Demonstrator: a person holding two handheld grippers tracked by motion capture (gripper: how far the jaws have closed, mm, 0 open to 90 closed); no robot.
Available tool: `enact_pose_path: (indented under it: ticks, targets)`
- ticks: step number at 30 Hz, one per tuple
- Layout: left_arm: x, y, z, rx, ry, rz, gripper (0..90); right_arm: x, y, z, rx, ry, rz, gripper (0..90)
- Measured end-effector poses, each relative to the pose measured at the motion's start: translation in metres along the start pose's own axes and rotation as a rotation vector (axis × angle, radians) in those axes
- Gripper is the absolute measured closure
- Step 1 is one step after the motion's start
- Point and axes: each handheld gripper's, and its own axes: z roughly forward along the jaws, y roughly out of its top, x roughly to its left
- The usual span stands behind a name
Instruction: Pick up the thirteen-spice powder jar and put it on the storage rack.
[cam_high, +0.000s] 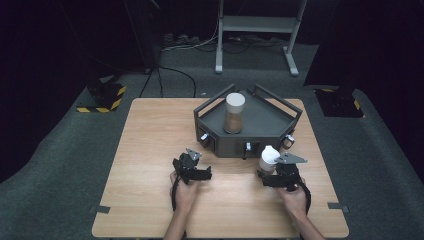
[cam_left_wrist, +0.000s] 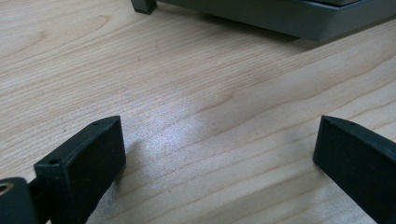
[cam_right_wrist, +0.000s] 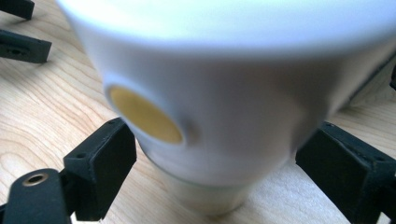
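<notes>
A white-topped container (cam_high: 268, 157) with a yellow round spot (cam_right_wrist: 144, 114) stands on the wooden table just in front of the grey tray (cam_high: 260, 136). My right gripper (cam_high: 270, 171) is around it, and its black jaws press on both sides of the white part (cam_right_wrist: 215, 154). My left gripper (cam_high: 199, 172) hovers low over bare wood left of centre, open with nothing between its jaws (cam_left_wrist: 219, 140). A jar (cam_high: 234, 114) with a white lid and brown contents stands upright inside the tray.
The tray has raised rails and small knobs on its front wall, and its lower edge (cam_left_wrist: 280, 18) lies just ahead of the left gripper. The other gripper's jaws (cam_right_wrist: 23, 46) show far off. Bare wood (cam_high: 150, 150) spreads left and toward the person.
</notes>
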Motion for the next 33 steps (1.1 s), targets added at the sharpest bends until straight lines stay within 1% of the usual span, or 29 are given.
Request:
enact_pose_path:
  ticks: [5,17,27,33]
  targets:
    - [0.0,0.0,0.0,0.0,0.0,0.0,2.3,0.0023,0.0034,0.0008,-0.007,0.001,-0.011,15.7]
    - [0.0,0.0,0.0,0.0,0.0,0.0,2.3,-0.0004,0.0042,0.003,-0.029,0.01,0.015,22.3]
    - [0.0,0.0,0.0,0.0,0.0,0.0,2.3,0.0027,0.0045,0.0029,-0.045,0.004,0.011,26.3]
    - [0.0,0.0,0.0,0.0,0.0,0.0,2.3,0.0014,0.0026,0.0019,-0.054,0.002,0.017,29.6]
